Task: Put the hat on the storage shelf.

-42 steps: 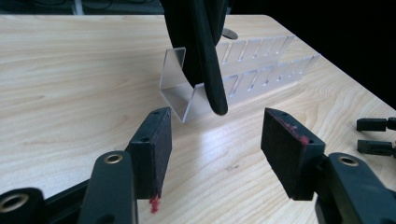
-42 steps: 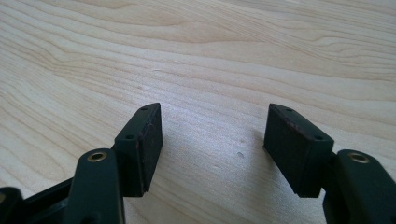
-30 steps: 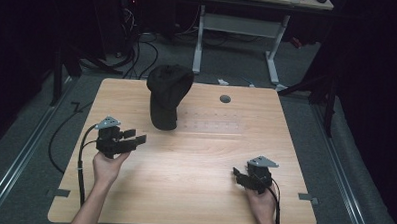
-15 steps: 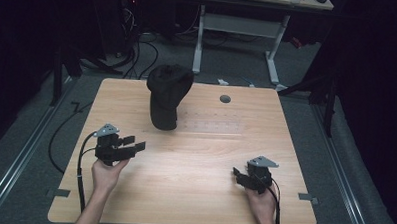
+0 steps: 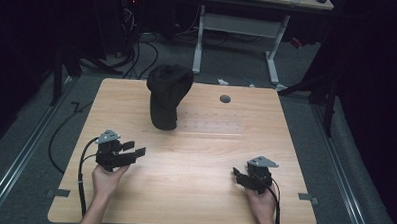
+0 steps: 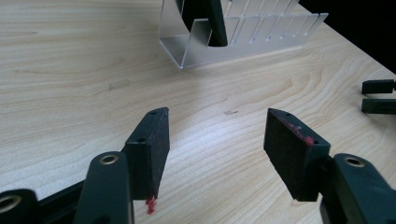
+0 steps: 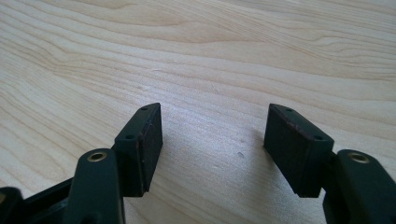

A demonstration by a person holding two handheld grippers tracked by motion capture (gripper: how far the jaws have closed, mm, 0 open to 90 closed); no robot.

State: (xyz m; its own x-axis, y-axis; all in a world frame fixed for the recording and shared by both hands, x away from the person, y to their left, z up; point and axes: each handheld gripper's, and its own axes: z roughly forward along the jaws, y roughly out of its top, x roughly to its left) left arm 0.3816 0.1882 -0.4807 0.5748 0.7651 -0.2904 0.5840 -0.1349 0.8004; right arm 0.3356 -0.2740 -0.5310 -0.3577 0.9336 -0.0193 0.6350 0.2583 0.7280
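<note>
The black cap (image 5: 168, 95) is standing upright on the far-left part of the wooden surface (image 5: 195, 157), its lower edge sitting in the left end of a clear slotted rack (image 5: 211, 126) that is lying across the middle of the surface. In the left gripper view the rack's (image 6: 243, 30) transparent dividers are showing ahead of the jaws, with the cap's (image 6: 205, 18) dark fabric tucked into one of the nearer slots.

The left hand-held gripper (image 5: 133, 149) is hovering near the left front of the surface, well apart from the cap, its jaws spread wide with nothing between them. The right hand-held gripper (image 5: 238, 172) is sitting near the right front edge, its jaws likewise standing apart over bare wood (image 7: 210, 56). A small round hole (image 5: 225, 99) is showing in the surface toward the far side, right of the cap.
</note>
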